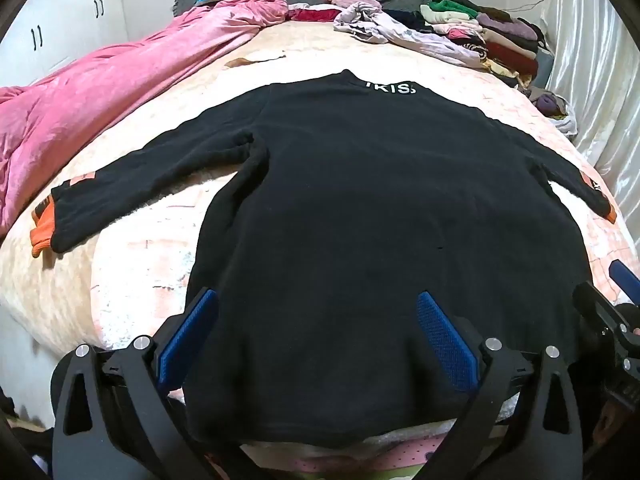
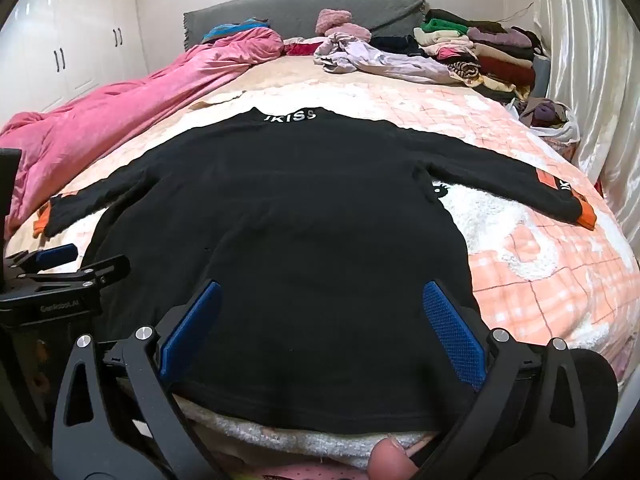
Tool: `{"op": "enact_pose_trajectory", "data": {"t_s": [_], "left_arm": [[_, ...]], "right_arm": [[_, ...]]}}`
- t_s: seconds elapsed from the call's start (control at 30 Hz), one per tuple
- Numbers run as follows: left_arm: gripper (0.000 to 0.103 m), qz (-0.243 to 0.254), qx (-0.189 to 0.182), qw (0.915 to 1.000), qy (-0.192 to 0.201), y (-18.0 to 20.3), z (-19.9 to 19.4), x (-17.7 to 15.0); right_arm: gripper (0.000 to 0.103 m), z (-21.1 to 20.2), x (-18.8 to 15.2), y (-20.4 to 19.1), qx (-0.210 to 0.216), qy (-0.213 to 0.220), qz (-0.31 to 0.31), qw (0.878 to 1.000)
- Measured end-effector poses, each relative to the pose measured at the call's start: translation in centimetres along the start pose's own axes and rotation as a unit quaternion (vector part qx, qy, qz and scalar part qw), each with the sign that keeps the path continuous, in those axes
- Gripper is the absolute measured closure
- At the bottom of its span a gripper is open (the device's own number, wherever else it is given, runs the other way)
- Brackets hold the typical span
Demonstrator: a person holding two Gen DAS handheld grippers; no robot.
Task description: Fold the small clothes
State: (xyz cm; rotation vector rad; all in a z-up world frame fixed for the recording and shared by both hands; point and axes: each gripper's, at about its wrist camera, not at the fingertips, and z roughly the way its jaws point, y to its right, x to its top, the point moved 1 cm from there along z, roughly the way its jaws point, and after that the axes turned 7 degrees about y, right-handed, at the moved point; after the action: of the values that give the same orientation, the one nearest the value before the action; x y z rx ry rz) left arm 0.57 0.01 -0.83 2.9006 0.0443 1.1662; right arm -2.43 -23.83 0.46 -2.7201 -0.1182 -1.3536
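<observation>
A black long-sleeved top [image 1: 360, 200] [image 2: 280, 200] lies spread flat on the bed, back up, white lettering at the collar, orange cuffs [image 1: 42, 232] [image 2: 586, 216] at the sleeve ends. Both sleeves stretch out sideways. My left gripper [image 1: 316, 300] hovers open over the left part of the hem, blue pads wide apart, nothing between them. My right gripper [image 2: 322, 290] stands open above the hem's right part, also with nothing gripped. In the right wrist view the left gripper [image 2: 60, 264] shows at the left edge; in the left wrist view the right gripper [image 1: 612, 300] shows at the right edge.
A pink quilt [image 1: 100, 92] [image 2: 120, 100] is bunched along the bed's left side. Loose and folded clothes [image 1: 480, 28] [image 2: 480, 48] pile up at the head and far right. A white curtain [image 2: 592, 80] hangs on the right; white cupboards [image 2: 72, 48] stand on the left. The peach bedspread [image 2: 540, 260] shows beside the top.
</observation>
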Motion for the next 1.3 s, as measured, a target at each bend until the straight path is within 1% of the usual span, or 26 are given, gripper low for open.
{"op": "enact_pose_trajectory", "data": {"t_s": [0.23, 0.27, 0.3, 0.33, 0.5, 0.57, 1.3], "left_arm": [[0.004, 0.008, -0.006, 0.9999, 0.005, -0.4, -0.3, -0.2], [0.004, 0.009, -0.007, 0.9999, 0.005, -0.6, -0.4, -0.2], [0.004, 0.001, -0.005, 1.0, 0.005, -1.0, -0.1, 0.0], [0.004, 0.001, 0.001, 1.0, 0.004, -0.2, -0.2, 0.0], [0.004, 0.005, 0.003, 1.0, 0.005, -0.4, -0.3, -0.1], [0.004, 0.006, 0.006, 1.0, 0.004, 0.4, -0.3, -0.1], [0.004, 0.007, 0.004, 1.0, 0.004, 0.7, -0.4, -0.3]], "right_arm": [[0.008, 0.0, 0.2, 0.1, 0.005, 0.001, -0.006, 1.0], [0.008, -0.6, -0.3, 0.5, -0.001, 0.005, 0.001, 1.0], [0.008, -0.6, -0.2, 0.5, 0.0, 0.005, 0.0, 1.0], [0.008, -0.6, -0.2, 0.6, -0.001, 0.005, -0.001, 1.0], [0.008, -0.3, 0.0, 0.2, -0.004, 0.008, 0.0, 1.0], [0.008, -0.4, 0.0, 0.1, -0.004, 0.007, -0.001, 1.0], [0.008, -0.4, 0.1, -0.1, -0.005, 0.004, -0.004, 1.0]]}}
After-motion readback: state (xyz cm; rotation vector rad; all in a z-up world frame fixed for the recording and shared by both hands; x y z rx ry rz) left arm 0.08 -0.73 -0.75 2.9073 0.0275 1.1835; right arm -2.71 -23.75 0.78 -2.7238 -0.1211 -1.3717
